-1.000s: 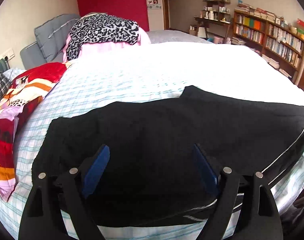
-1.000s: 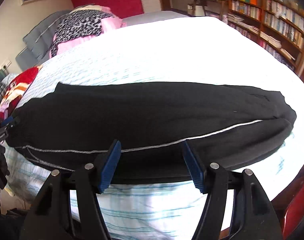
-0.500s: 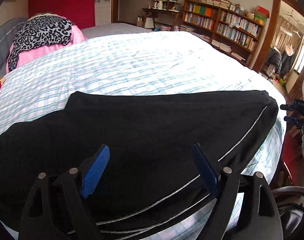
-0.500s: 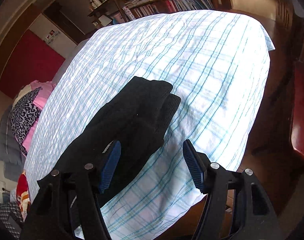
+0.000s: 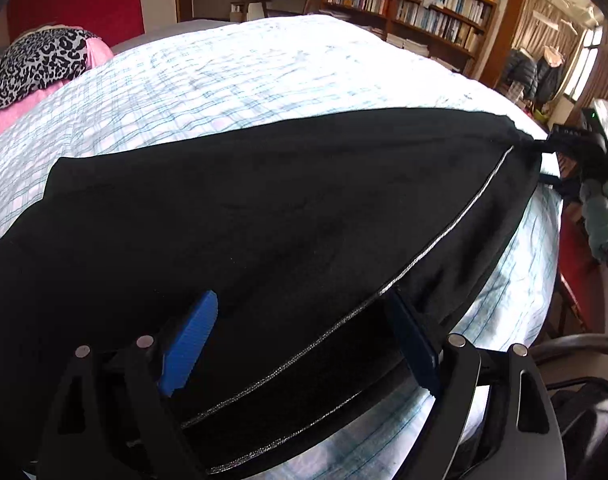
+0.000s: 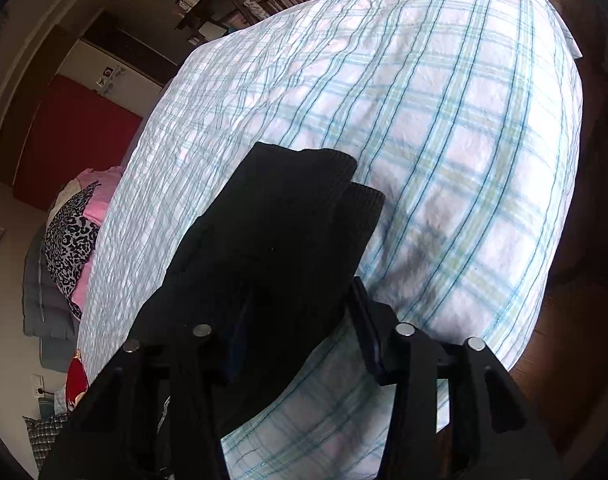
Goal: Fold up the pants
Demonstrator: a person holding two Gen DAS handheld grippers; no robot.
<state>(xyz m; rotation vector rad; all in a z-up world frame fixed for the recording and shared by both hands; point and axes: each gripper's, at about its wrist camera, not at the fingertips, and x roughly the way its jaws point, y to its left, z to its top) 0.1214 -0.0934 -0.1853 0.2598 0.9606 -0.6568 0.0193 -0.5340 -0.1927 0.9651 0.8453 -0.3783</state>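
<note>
Black pants (image 5: pixel 264 220) with a thin white side stripe lie lengthwise across the bed. My left gripper (image 5: pixel 300 344) is open, low over their near edge, with the striped seam running between its blue pads (image 5: pixel 188 340). My right gripper (image 6: pixel 300 312) is at the leg ends (image 6: pixel 304 208). Its jaws are closing, and bunched black cloth fills the gap from pad to pad. In the left wrist view the right gripper (image 5: pixel 572 148) shows at the puckered far corner of the pants, held by a gloved hand (image 5: pixel 600 208).
The bed's white sheet with blue checks (image 5: pixel 264 72) (image 6: pixel 444 140) ends at a corner close to the leg ends, with wooden floor (image 6: pixel 576 320) beyond. A leopard-print and pink pile (image 5: pixel 36 64) lies at the head. Bookshelves (image 5: pixel 416 4) line the far wall. A chair (image 5: pixel 576 352) stands nearby.
Both views swung along the pants toward the leg ends. The right gripper rolled, came down onto the cuffs and narrowed its jaws on the cloth. The left gripper stayed open.
</note>
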